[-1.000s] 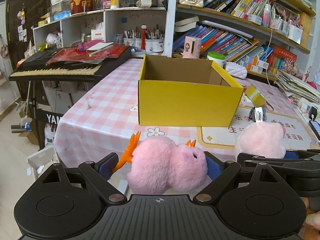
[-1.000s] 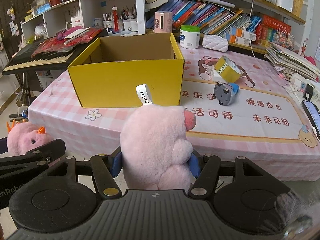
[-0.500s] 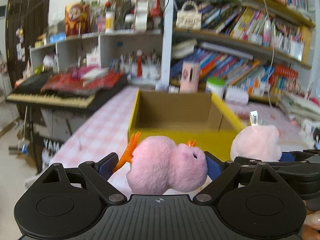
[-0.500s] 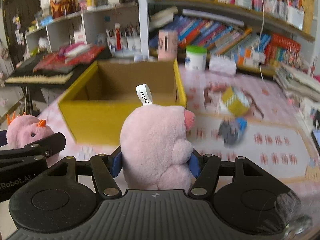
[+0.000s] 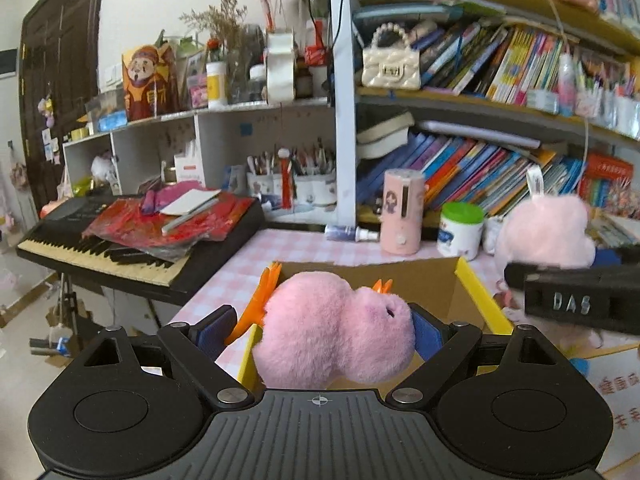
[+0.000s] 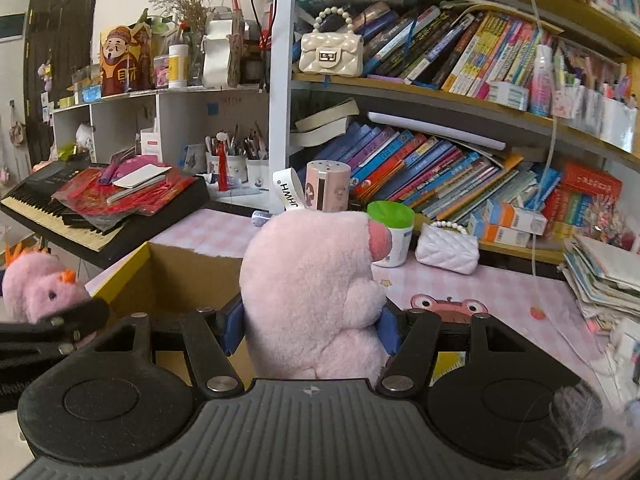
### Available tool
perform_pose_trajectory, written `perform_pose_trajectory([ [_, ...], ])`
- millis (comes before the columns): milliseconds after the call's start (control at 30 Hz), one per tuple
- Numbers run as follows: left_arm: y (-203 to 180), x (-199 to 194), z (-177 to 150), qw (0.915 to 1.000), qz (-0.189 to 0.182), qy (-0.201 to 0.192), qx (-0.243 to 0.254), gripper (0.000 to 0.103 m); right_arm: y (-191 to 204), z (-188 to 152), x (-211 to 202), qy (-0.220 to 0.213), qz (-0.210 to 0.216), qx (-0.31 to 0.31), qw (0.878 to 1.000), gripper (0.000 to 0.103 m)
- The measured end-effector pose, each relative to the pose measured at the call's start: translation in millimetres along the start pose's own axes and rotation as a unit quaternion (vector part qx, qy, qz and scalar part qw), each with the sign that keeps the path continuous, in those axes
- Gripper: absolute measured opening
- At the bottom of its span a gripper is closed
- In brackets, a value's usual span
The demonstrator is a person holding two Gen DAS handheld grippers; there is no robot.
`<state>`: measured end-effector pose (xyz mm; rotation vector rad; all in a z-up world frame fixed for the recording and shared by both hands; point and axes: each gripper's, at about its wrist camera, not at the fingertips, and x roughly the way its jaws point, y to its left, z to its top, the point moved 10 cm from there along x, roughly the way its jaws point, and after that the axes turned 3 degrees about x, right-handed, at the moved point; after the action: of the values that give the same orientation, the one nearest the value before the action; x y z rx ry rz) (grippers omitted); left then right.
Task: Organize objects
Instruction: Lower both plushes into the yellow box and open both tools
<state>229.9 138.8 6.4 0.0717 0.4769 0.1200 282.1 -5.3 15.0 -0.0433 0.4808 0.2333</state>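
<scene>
The table (image 6: 500,292) with its pink checked cloth fills the middle of both views, under crowded shelves, and the keyboard (image 5: 120,236) sits at centre left. On the table stands the yellow box (image 5: 476,296), open at the top; in the left wrist view its near rim runs across the lower centre, and what I can see of the cardboard inside looks bare.

Both plush toys are up in the air over it. The pig (image 6: 312,292), white tag on top, fills the centre of the right wrist view, pinched at its sides between the blue pads of the right gripper (image 6: 310,326). The chick (image 5: 336,332), with orange crest, sits low centre in the left wrist view, squeezed by the left gripper (image 5: 320,334) just above the box's near wall.

So I judge the picking up done and the carry nearly over; lowering and letting go both toys is left. Other small things at the far right edge are too blurred to name.
</scene>
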Motion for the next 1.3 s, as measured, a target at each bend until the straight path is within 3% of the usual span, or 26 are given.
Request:
perform_pose_trajectory([
  [200, -13.5, 27.5, -10.1, 0.9993, 0.007, 0.032, 0.019, 0.091, 8.4, -1.5, 35.5, 0.027, 0.037, -0.022, 0.999, 0.061],
  [533, -32.8, 60.5, -35.1, 0.9947, 0.016, 0.089, 0.049, 0.091, 46.1, -17.3, 88.0, 0.091, 0.11, -0.084, 0.986, 0.061],
  [800, -33.7, 70.9, -47.7, 0.9919, 0.016, 0.12, 0.039, 0.091, 59.2, -45.1, 111.1, 0.143, 0.115, -0.136, 0.974, 0.061],
  [1033, -35.8, 75.5, -56.2, 0.9896, 0.009, 0.14, 0.03, 0.091, 59.3, -59.3, 119.0, 0.187, 0.124, -0.142, 0.964, 0.061],
  [1300, -36.5, 78.7, -63.3, 0.9874, 0.007, 0.157, 0.018, 0.091, 64.2, -63.9, 120.0, 0.2, 0.133, -0.158, 0.958, 0.061],
])
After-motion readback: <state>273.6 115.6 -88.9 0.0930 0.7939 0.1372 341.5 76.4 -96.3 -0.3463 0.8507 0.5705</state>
